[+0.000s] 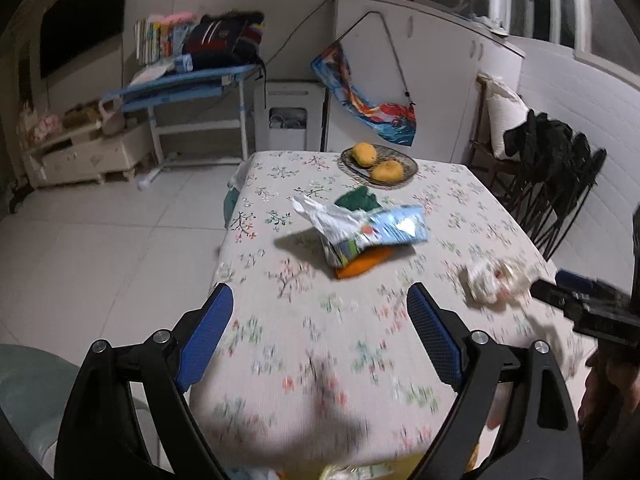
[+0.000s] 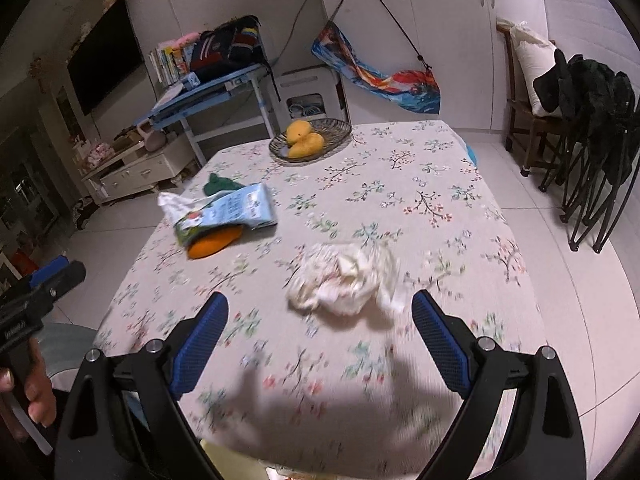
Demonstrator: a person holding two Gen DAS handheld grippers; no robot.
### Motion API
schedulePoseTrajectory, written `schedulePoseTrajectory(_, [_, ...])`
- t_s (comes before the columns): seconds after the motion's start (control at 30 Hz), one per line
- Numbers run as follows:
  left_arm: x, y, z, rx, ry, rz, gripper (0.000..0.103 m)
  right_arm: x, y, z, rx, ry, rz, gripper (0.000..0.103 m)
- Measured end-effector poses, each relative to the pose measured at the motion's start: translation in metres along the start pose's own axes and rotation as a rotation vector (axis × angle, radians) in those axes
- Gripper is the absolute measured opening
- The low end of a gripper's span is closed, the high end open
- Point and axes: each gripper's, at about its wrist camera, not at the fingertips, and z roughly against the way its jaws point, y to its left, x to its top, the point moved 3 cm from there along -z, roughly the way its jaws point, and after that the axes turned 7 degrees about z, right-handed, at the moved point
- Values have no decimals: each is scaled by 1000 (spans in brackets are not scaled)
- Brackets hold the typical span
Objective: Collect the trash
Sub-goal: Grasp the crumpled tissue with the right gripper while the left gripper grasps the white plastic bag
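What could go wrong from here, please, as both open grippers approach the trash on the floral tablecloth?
1. The crumpled white tissue wad lies on loose floral tablecloth; the right gripper might pinch cloth too.
2. The torn blue-and-white wrapper overlaps an orange piece, so the left gripper may lift only one.
3. Dragging the cloth could disturb the woven basket of yellow mangoes.

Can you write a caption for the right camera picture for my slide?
Open right tongs hover over crumpled paper on the flowery table.
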Motion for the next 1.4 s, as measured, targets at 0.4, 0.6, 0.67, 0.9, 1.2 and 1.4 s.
schedulePoseTrajectory(0.4, [39,-18,-103,1,82,-15,85,1,-15,-44,19,80,-37,89])
schedulePoseTrajectory(0.6, [48,-19,-141,19,122,-14,82,1,-18,-49,25,101,-31,89])
schedulePoseTrajectory(0.67, [50,-18,-148,-3,131,-12,62,1,-18,-52,26,108,-28,89])
schedulePoseTrajectory(0.9, [45,-26,-151,-72,183,-75,8,-2,-11,-57,36,136,3,86])
schedulePoseTrajectory(1.2, [34,-15,-100,-152,168,-44,7,-8,-6,-53,85,151,17,51])
schedulePoseTrajectory(1.4, [30,18,-72,-368,207,221,6,-13,-4,-44,104,144,-9,46])
